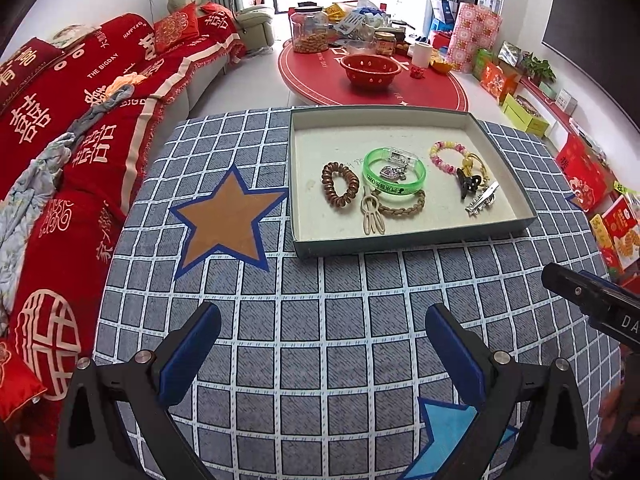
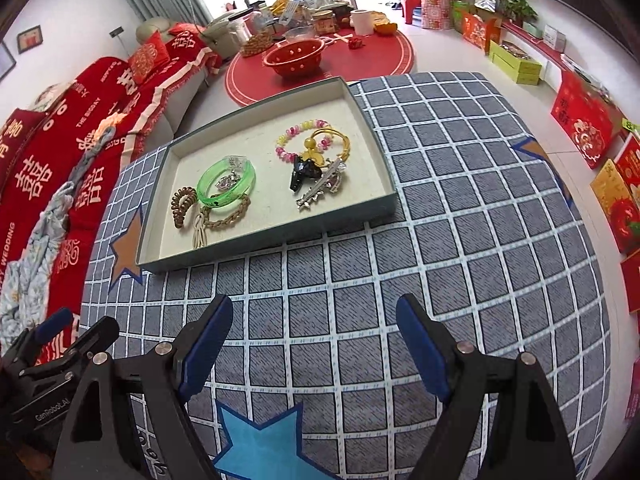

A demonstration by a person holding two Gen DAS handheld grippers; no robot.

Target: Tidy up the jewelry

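All the jewelry lay in the tray (image 1: pixel 412 242); nothing remained on the bench (image 1: pixel 320 320). Both grippers' jaws stood wide, empty.

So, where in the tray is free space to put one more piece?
The far strip of the tray, behind the green bangle and bead bracelet, is bare, and so is the left edge beside the coil tie. The middle and near right are crowded.
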